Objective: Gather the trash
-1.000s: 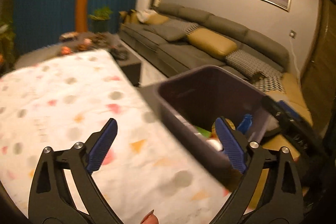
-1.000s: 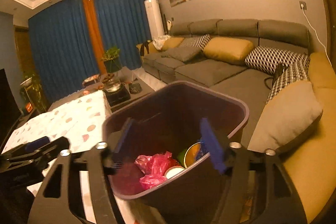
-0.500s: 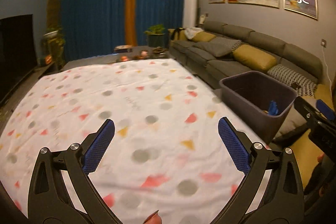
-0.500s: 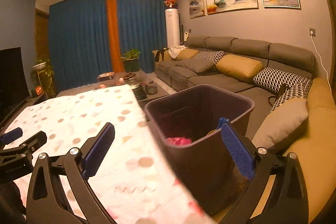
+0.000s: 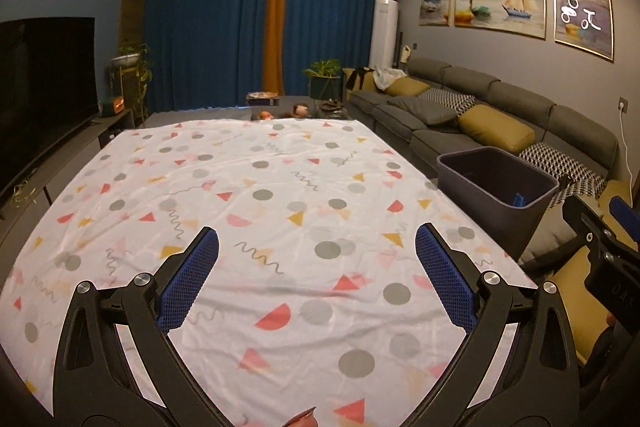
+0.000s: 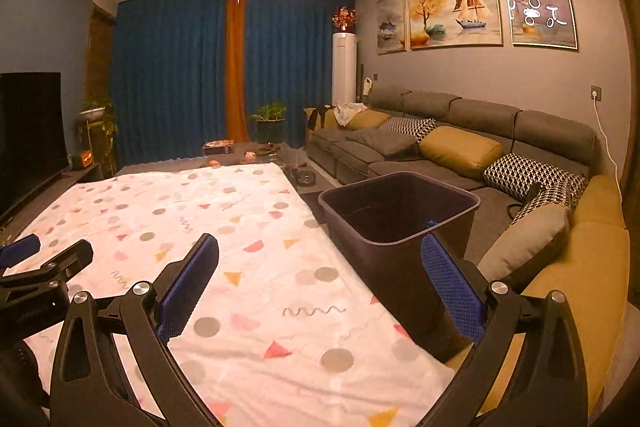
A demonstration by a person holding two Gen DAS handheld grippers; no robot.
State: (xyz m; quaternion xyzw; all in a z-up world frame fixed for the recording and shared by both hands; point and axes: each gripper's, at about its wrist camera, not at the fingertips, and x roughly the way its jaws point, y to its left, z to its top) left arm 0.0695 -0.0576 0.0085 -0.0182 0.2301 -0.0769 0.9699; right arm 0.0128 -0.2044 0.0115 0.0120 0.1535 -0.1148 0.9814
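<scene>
A dark trash bin (image 5: 496,195) (image 6: 400,223) stands on the floor between the table's right edge and the sofa, with a scrap of blue trash (image 5: 519,199) showing inside. My left gripper (image 5: 316,267) hangs open over the patterned tablecloth (image 5: 260,211), nothing between its blue pads. My right gripper (image 6: 320,275) is wide open too, empty, with its left finger over the cloth (image 6: 224,235) and its right finger in front of the bin. No loose trash shows on the cloth. Each gripper appears at the edge of the other's view.
A grey sofa (image 6: 460,147) with yellow and patterned cushions runs along the right wall. A TV (image 5: 44,75) stands at the left. Beyond the table sit a low table with small items (image 5: 296,109), plants and blue curtains.
Both grippers have drawn back from the bin and swung left over the table; the bin has shrunk to the right. The right gripper's jaws widened after the pink bag stayed in the bin.
</scene>
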